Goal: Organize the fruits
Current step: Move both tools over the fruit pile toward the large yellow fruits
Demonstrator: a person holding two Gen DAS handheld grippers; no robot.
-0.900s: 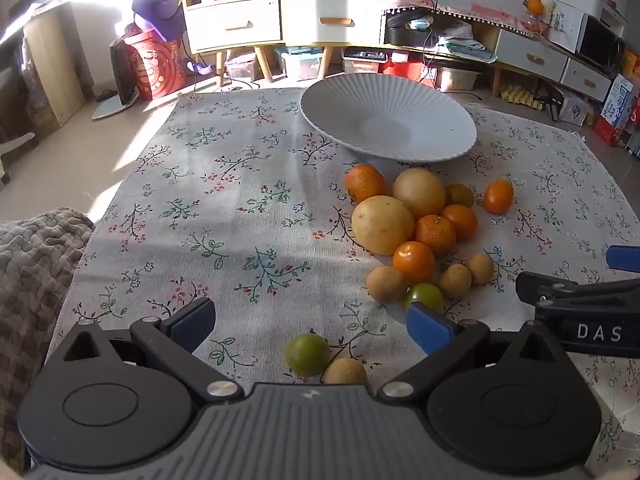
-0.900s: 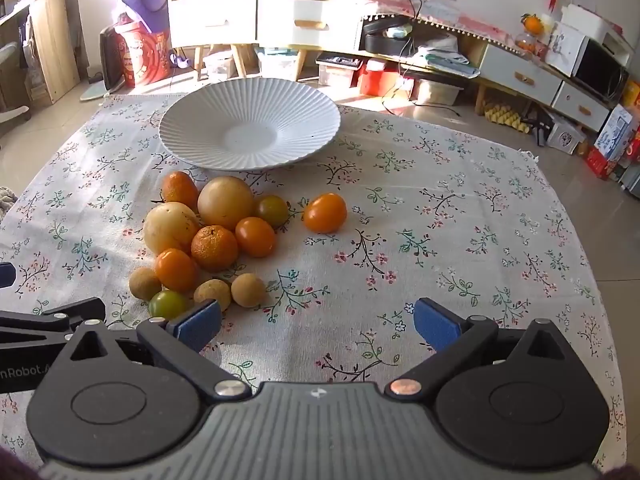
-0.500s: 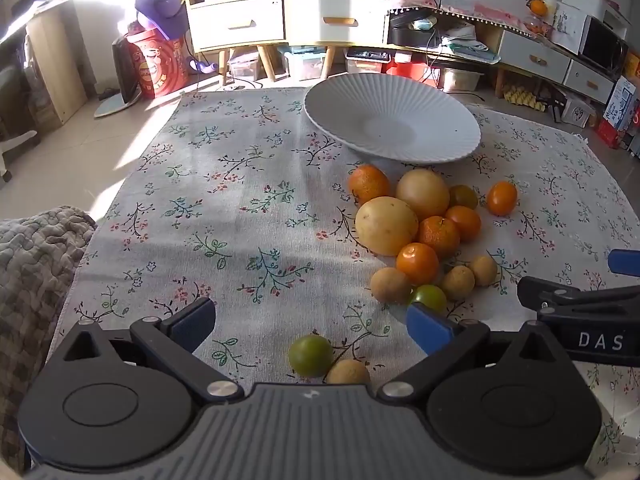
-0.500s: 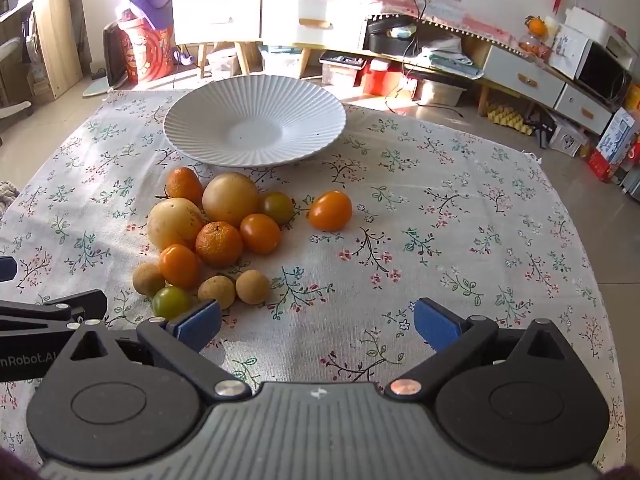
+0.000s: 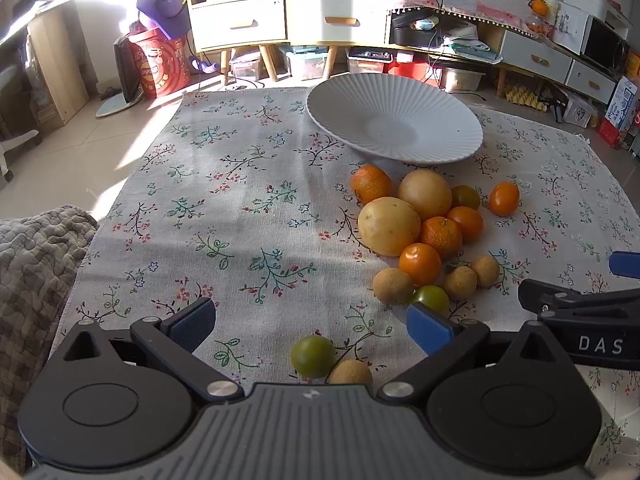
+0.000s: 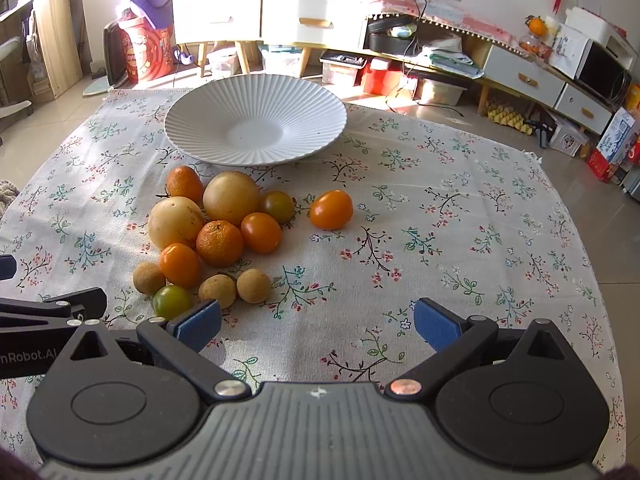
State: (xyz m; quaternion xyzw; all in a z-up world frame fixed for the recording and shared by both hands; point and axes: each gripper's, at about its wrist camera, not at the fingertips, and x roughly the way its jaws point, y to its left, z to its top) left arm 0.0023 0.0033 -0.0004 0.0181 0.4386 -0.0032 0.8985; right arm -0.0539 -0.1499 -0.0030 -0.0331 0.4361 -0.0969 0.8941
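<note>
Floral cloth (image 6: 460, 208) covers counter; cabinets and clutter behind. White ribbed plate (image 6: 256, 128) at far side, nothing on it. Just in front of plate we see fruit cluster (image 6: 218, 232): two big yellow fruits, several oranges, small brown ones, green one at near edge. One orange fruit (image 6: 331, 209) apart to cluster's right. Green fruit (image 5: 313, 356) and brown fruit (image 5: 351, 372) sit between left gripper (image 5: 310, 322) jaws, untouched. Both jaws spread wide. Right gripper (image 6: 318, 324) holds nothing, over bare cloth.

floral cloth (image 5: 248, 200) | red tub (image 5: 158, 62) | white drawers (image 6: 316, 22)
</note>
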